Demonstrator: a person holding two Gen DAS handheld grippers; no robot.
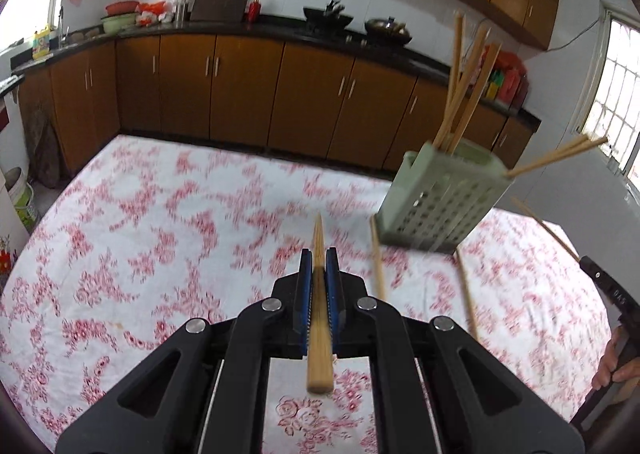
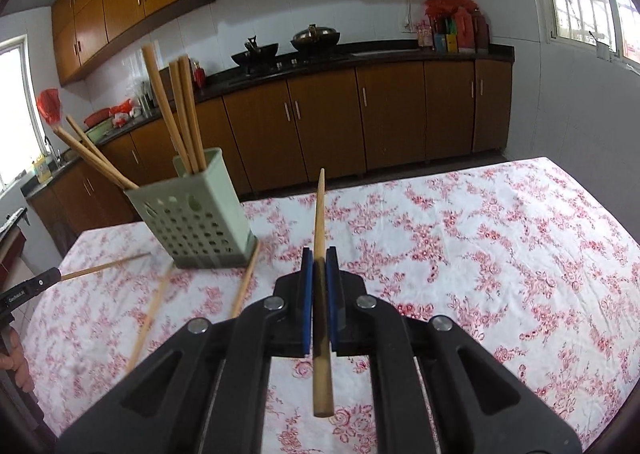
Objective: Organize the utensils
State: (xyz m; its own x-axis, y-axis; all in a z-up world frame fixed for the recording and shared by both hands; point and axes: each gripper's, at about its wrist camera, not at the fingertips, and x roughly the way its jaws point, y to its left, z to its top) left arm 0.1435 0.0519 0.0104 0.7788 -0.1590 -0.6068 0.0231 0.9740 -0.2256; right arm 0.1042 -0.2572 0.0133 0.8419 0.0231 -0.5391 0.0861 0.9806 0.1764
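Observation:
A pale green perforated utensil holder (image 1: 442, 198) stands on the floral tablecloth with several wooden chopsticks (image 1: 466, 94) in it; it also shows in the right wrist view (image 2: 196, 214). My left gripper (image 1: 319, 254) is shut on one chopstick (image 1: 319, 310), left of the holder. My right gripper (image 2: 319, 254) is shut on another chopstick (image 2: 320, 294), right of the holder. Two loose chopsticks (image 2: 152, 310) lie on the cloth in front of the holder. The right gripper with its chopstick shows at the left wrist view's right edge (image 1: 608, 286).
The table (image 2: 500, 254) has a white cloth with a red flower print. Behind it run brown kitchen cabinets (image 1: 240, 94) under a dark counter with woks (image 2: 280, 46) and bottles. Windows are on both sides.

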